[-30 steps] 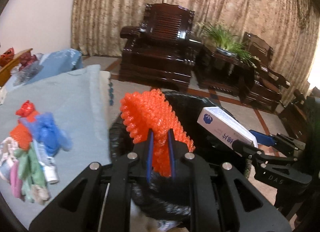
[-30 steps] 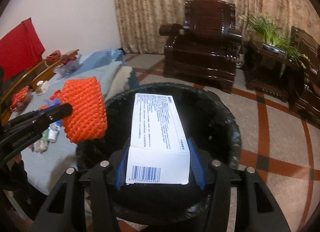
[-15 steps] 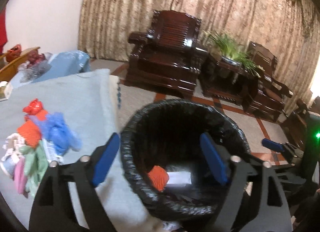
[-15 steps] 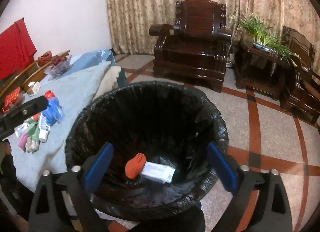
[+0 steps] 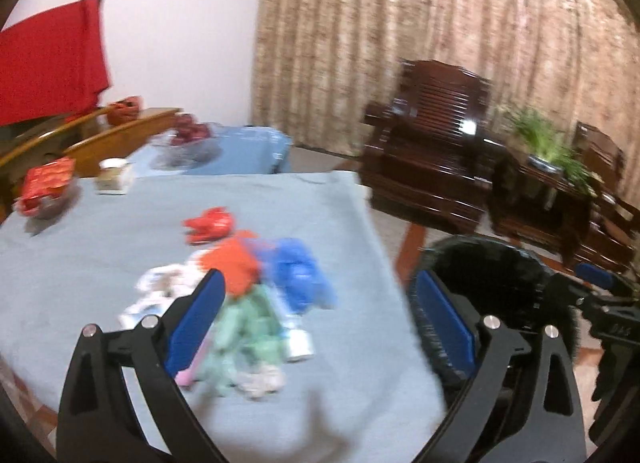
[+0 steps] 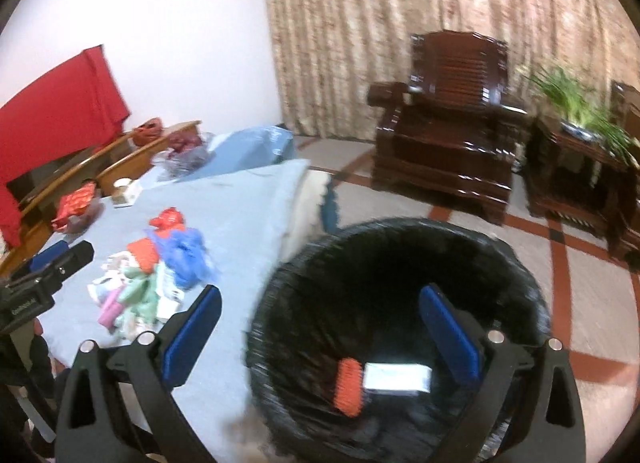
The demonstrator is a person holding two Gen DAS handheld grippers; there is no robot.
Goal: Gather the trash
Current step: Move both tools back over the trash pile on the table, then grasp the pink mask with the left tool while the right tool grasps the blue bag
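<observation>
Trash waits in 2 places. Your left gripper [image 5: 320, 317] has its blue pads spread wide with nothing between them; its jaws have just been opening. It points at the messy trash pile [image 5: 248, 303] lying on the light blue tablecloth [image 5: 80, 271]. In that blurry pile you can make out a red wrapper [image 5: 210, 223], an orange bit [image 5: 236, 263], a blue crumpled bag [image 5: 298, 275], some pale green scraps [image 5: 248, 333] and a small white tube [image 5: 298, 343].

Your right gripper [image 6: 320, 327] is wide open too, with nothing in it, and its jaws have just been opening. It hangs over the black-lined trash bin [image 6: 520, 275] that stands on the floor just beside the table. Down in the bin lie the orange foam net [image 6: 350, 387] and the white box [image 6: 398, 379], touching side by side.

At the far side of the table sit a red packet [image 5: 48, 185] and a small white cup [image 5: 114, 173]. A dark wooden armchair [image 6: 444, 131] and a green plant [image 6: 576, 103] stand by the curtain [image 6: 400, 3].
</observation>
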